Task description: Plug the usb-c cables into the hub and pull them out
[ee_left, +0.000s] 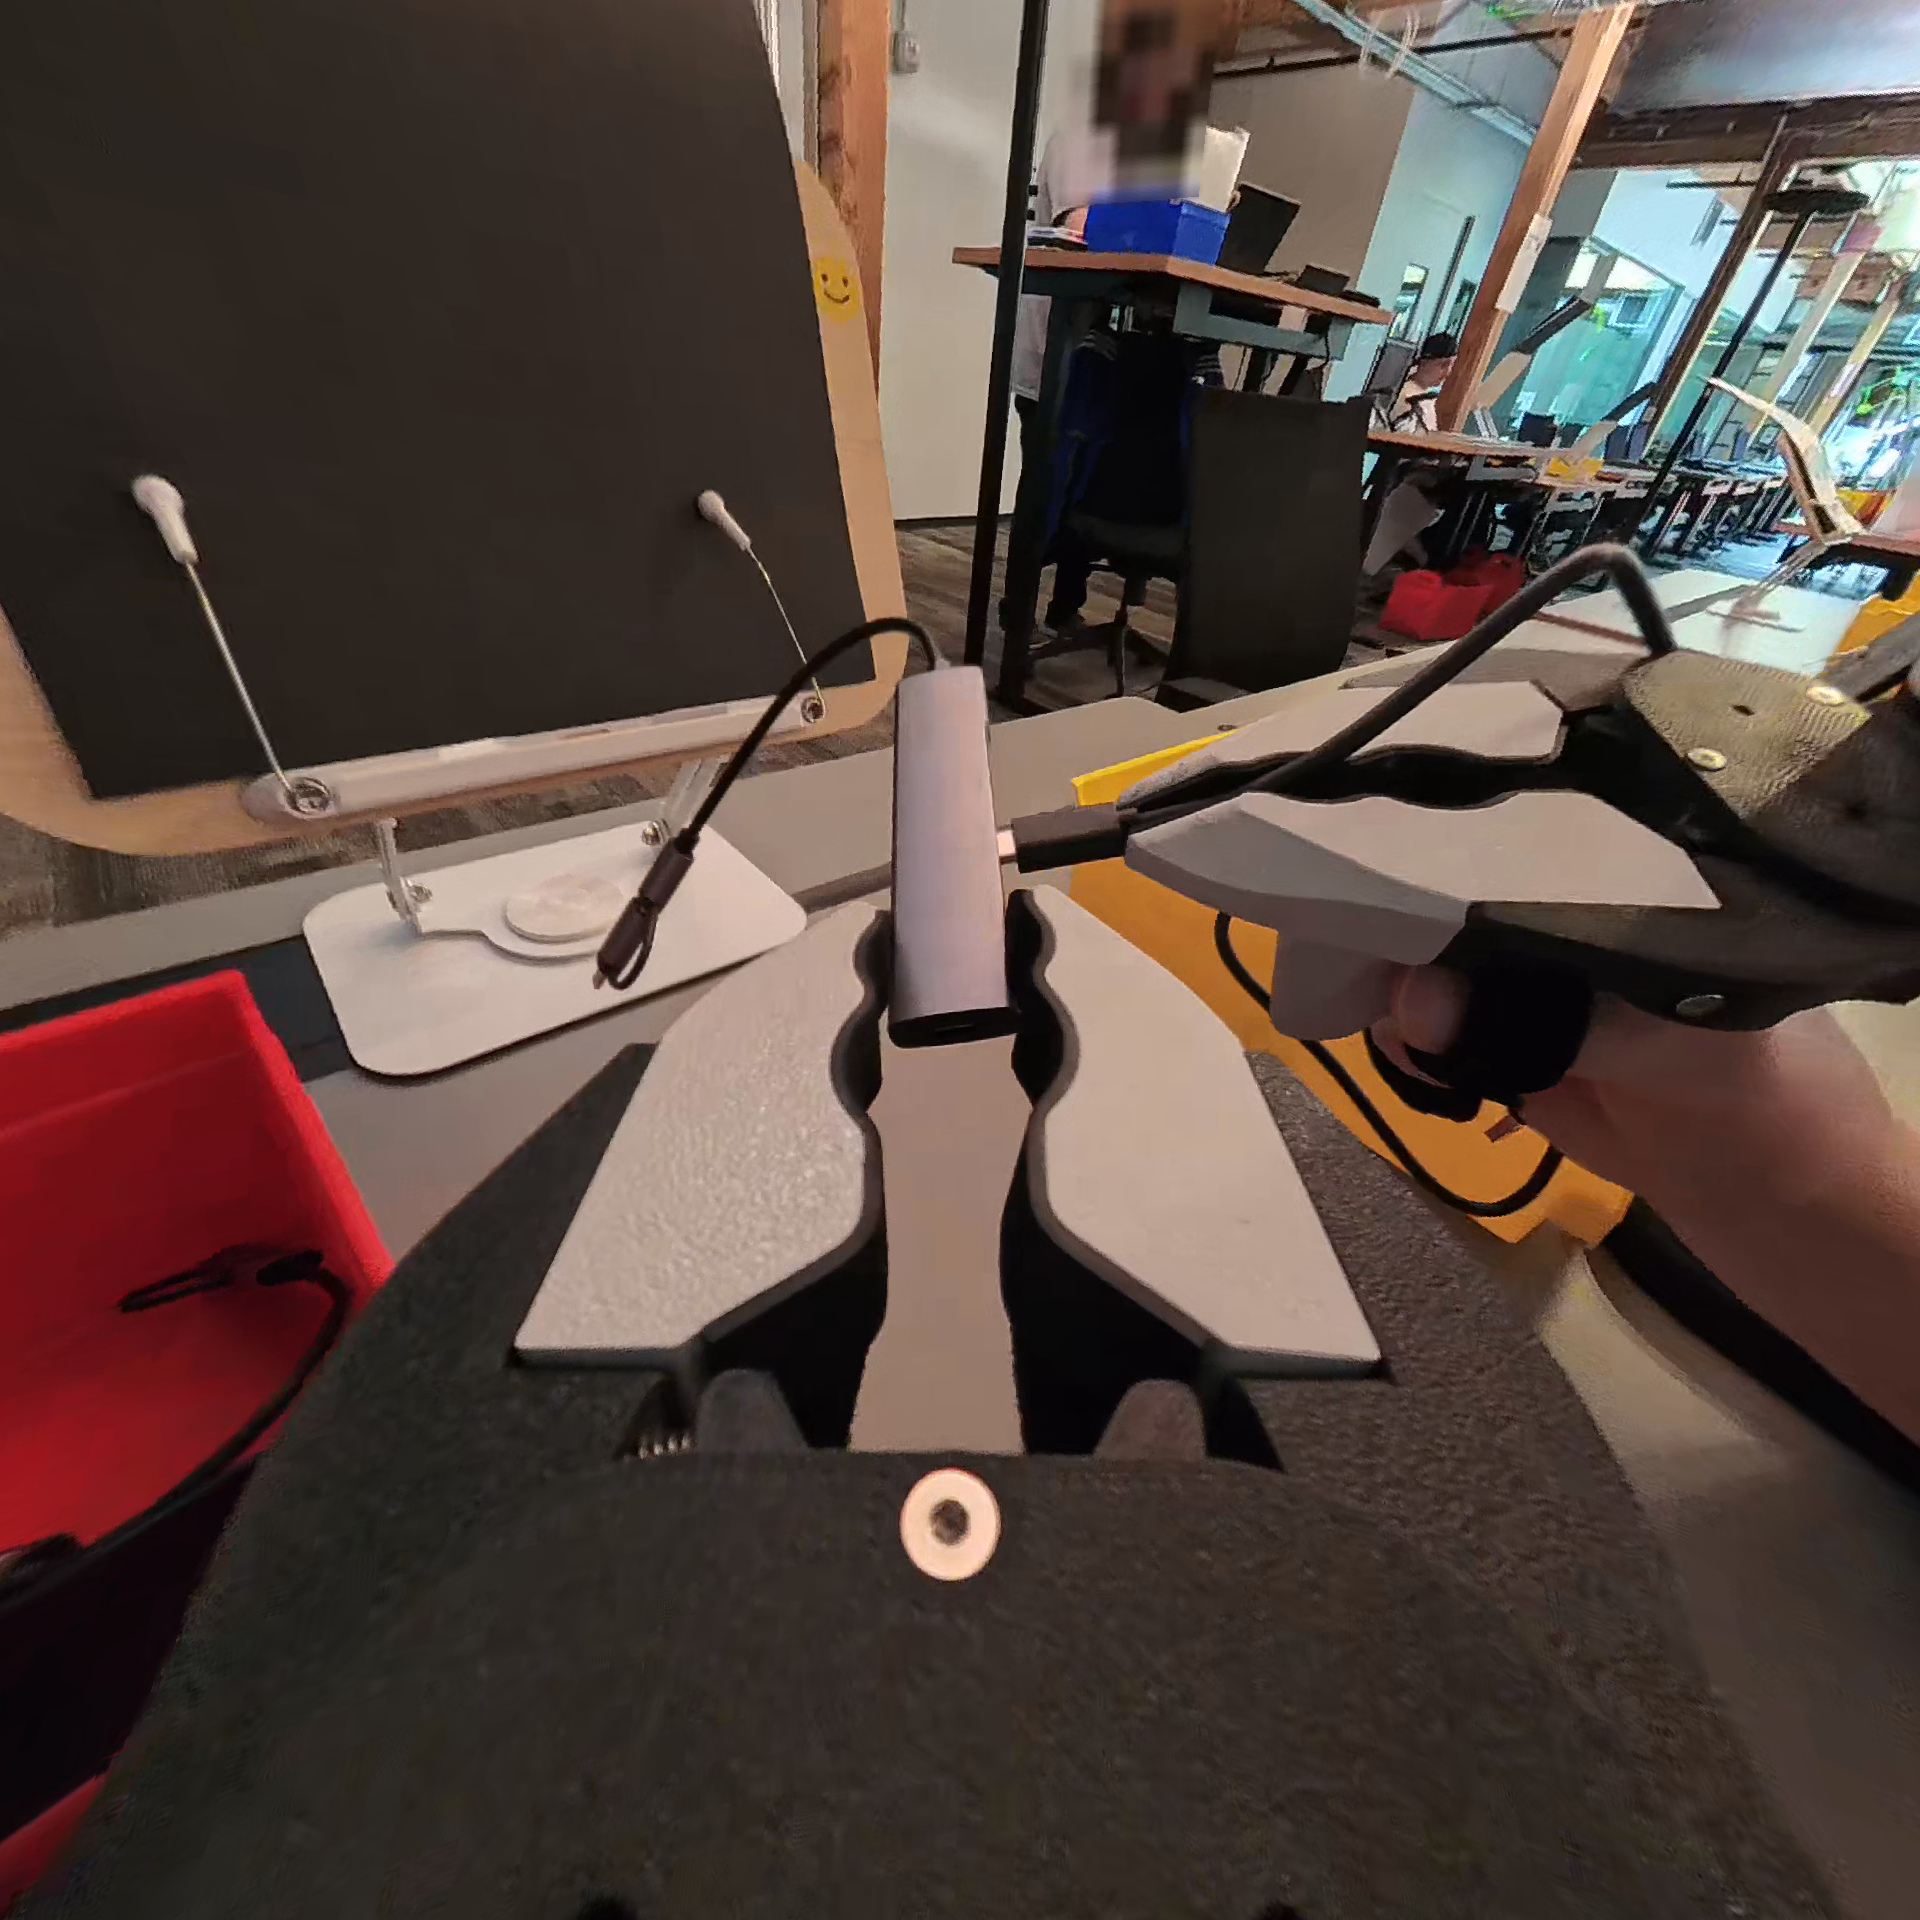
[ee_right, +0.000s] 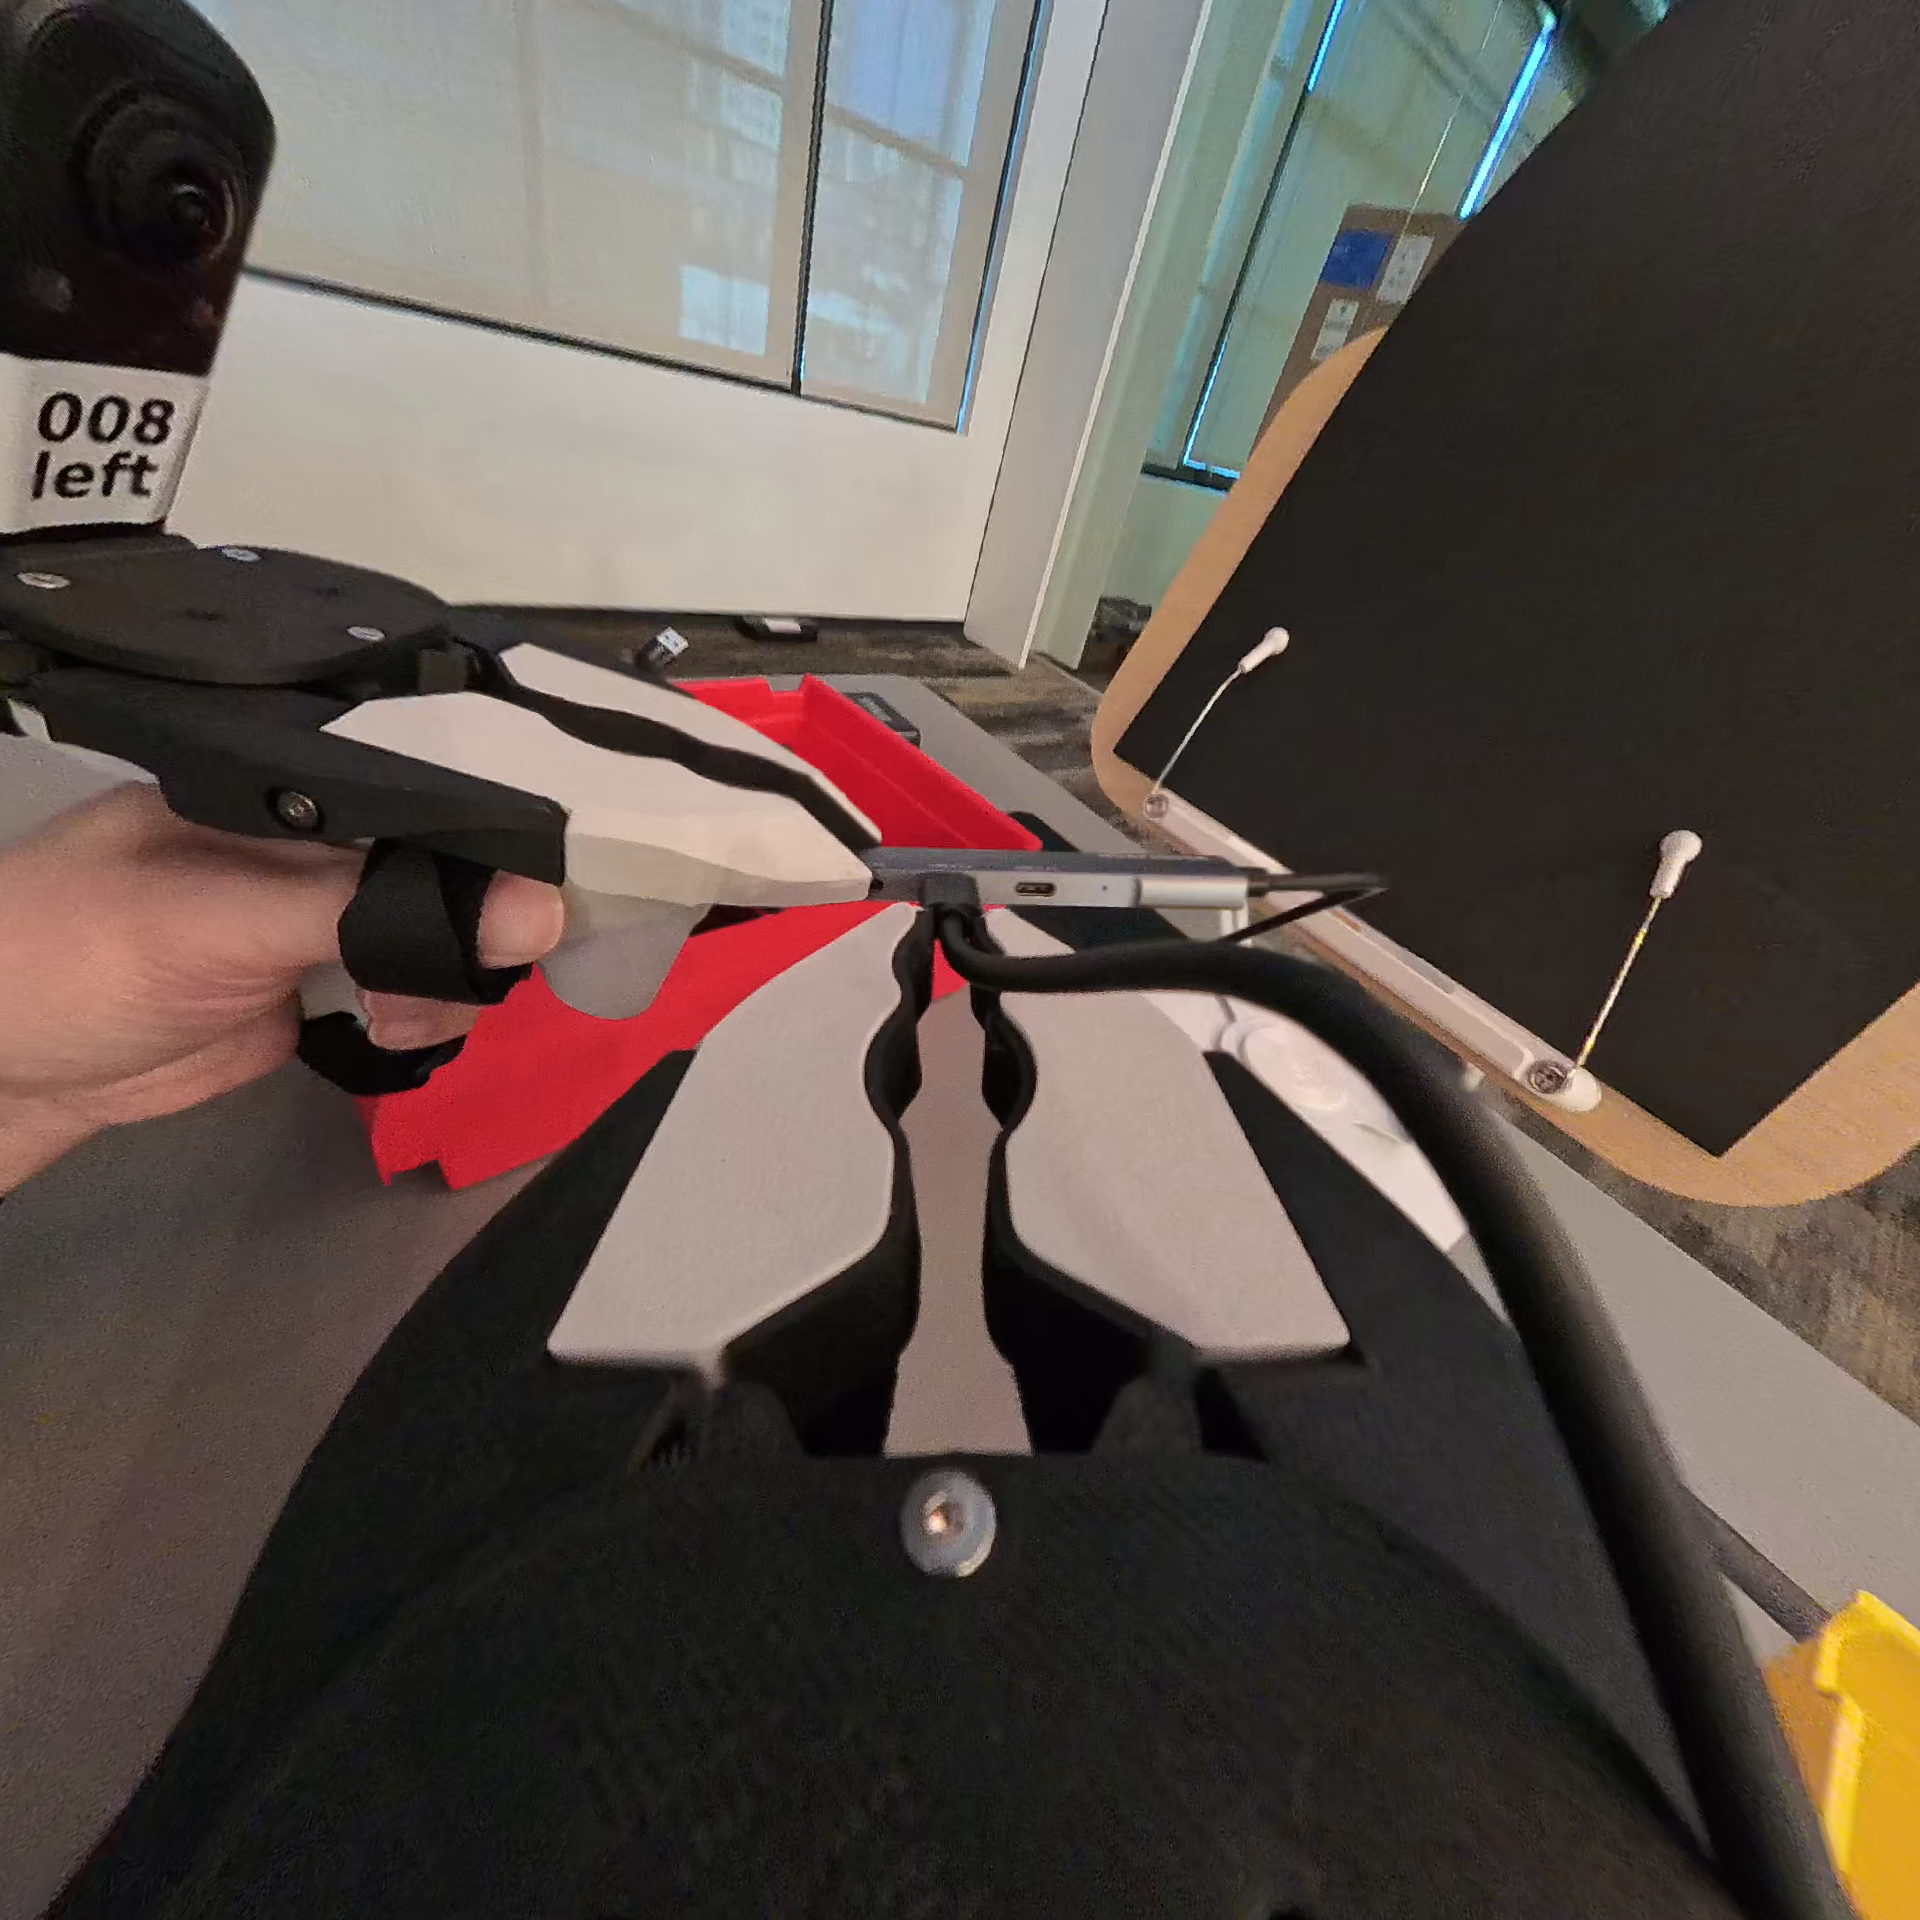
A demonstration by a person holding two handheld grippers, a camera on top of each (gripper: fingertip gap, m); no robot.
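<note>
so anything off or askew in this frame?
Nothing damaged or spilled. The left gripper holds the grey hub clear of the table, and the right gripper holds the black USB-C plug square at the hub's side, a sliver of metal tip still showing. The hub's own lead dangles loose.

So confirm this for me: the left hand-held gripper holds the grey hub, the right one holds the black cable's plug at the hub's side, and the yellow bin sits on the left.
One thing is wrong: the bin on the left is red, as the left wrist view shows; the yellow bin sits on the right. The rest stands: the left hand-held gripper holds the grey hub, and the right hand-held gripper holds the black cable's plug at the hub's side.
</note>
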